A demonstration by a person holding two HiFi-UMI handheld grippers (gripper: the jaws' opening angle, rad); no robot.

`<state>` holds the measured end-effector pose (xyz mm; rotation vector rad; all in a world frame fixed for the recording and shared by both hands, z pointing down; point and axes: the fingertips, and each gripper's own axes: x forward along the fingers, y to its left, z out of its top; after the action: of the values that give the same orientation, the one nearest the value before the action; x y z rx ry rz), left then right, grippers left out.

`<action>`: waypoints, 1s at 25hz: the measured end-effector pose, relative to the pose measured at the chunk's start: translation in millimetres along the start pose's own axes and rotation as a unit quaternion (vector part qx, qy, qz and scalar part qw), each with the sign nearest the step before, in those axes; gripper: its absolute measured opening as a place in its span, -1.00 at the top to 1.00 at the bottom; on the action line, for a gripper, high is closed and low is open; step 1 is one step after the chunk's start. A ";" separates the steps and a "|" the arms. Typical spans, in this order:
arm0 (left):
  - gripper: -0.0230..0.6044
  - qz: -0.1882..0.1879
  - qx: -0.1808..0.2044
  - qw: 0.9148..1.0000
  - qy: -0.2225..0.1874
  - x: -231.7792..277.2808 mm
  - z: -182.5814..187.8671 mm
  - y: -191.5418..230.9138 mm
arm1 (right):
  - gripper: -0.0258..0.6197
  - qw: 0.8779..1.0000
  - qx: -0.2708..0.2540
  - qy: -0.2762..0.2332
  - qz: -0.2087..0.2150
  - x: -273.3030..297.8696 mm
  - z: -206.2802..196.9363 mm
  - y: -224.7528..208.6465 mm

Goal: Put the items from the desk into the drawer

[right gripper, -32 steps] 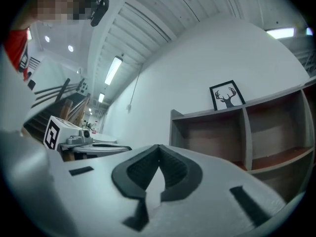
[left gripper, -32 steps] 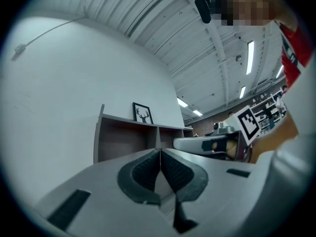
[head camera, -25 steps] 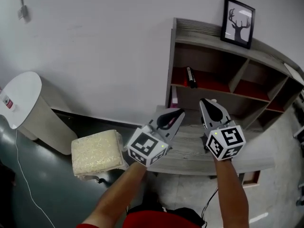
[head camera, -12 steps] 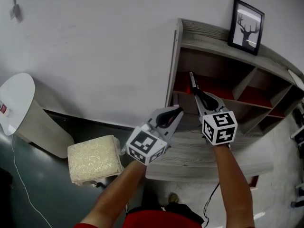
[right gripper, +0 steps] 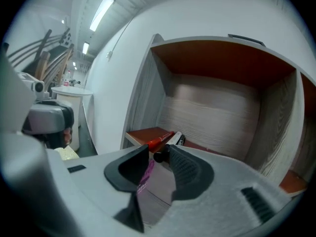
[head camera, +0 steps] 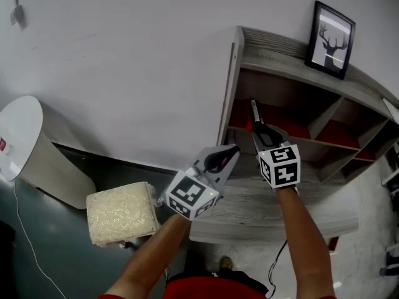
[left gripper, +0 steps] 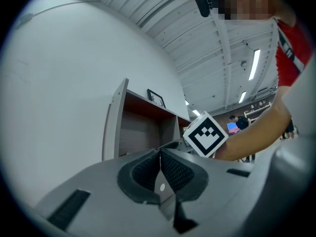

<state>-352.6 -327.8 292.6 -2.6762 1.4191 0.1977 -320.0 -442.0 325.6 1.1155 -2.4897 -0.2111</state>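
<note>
While the right hand-held gripper [head camera: 257, 128] gapes, the marker [head camera: 252, 109] lies front-to-back.

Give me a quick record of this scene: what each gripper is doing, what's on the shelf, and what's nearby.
left gripper: shut, empty, by the desk's left edge
right gripper: open, aimed into the shelf's left compartment
target: red marker and white-and-black marker, side by side on the compartment's red floor, just past the jaws
on top of shelf: framed deer picture
left of desk: pale textured block
</note>
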 end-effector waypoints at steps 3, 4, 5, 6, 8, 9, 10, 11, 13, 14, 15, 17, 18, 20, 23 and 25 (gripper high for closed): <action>0.90 -0.001 -0.005 1.000 0.002 1.2 -5.0 1.1 | 0.51 0.999 -0.026 0.015 -0.010 4.0 -1.4 1.6; 0.90 -0.002 -0.006 1.000 0.002 1.4 -6.6 1.1 | 0.51 0.999 -0.037 0.020 -0.014 5.1 -1.7 2.2; 0.90 -0.003 -0.008 1.000 0.003 1.6 -8.0 0.9 | 0.53 0.998 -0.048 0.026 -0.018 5.9 -2.0 2.8; 0.90 -0.004 -0.008 1.000 0.003 1.8 -9.2 0.6 | 0.53 0.998 -0.058 0.031 -0.021 6.4 -2.2 3.4; 0.90 -0.007 -0.008 1.000 0.004 2.1 -10.5 -0.2 | 0.55 0.996 -0.074 0.040 -0.028 6.1 -2.3 4.0; 0.90 -0.008 -0.008 1.000 0.004 2.3 -10.8 -0.6 | 0.56 0.995 -0.083 0.046 -0.034 5.4 -2.9 3.1; 0.90 -0.009 -0.008 1.000 0.003 2.3 -10.9 -1.2 | 0.59 0.994 -0.092 0.052 -0.040 4.4 -3.7 1.5; 0.90 -0.010 -0.009 1.000 0.003 2.3 -11.1 -1.7 | 0.61 0.993 -0.098 0.056 -0.045 3.3 -4.4 -0.3; 0.90 -0.011 -0.009 1.000 0.004 1.6 -12.1 -2.6 | 0.64 0.992 -0.103 0.057 -0.049 3.0 -5.1 -2.5; 0.90 -0.012 -0.010 1.000 0.004 1.1 -12.8 -3.0 | 0.64 0.991 -0.106 0.058 -0.051 3.1 -5.4 -2.9; 0.90 -0.012 -0.010 1.000 0.005 0.7 -13.3 -3.4 | 0.65 0.990 -0.112 0.061 -0.053 2.9 -5.8 -3.2; 0.90 -0.014 -0.010 1.000 0.006 0.8 -13.9 -5.0 | 0.66 0.988 -0.129 0.069 -0.059 1.6 -6.5 -4.4; 0.90 -0.015 -0.010 1.000 0.006 1.1 -13.9 -5.9 | 0.66 0.986 -0.136 0.070 -0.063 0.9 -6.4 -5.1; 0.90 -0.017 -0.010 1.000 0.006 1.4 -13.5 -7.2 | 0.68 0.985 -0.143 0.064 -0.070 -1.4 -4.4 -6.0; 0.90 -0.017 -0.009 1.000 0.006 0.8 -13.1 -7.1 | 0.69 0.986 -0.137 0.046 -0.078 -6.6 1.8 -7.1; 0.90 -0.016 -0.009 1.000 0.006 0.1 -13.2 -6.2 | 0.69 0.987 -0.132 0.034 -0.081 -9.8 6.2 -8.2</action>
<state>-346.6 -326.5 305.9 -2.7172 1.3830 0.1922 -311.1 -440.4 314.6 1.1885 -2.2328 -0.5229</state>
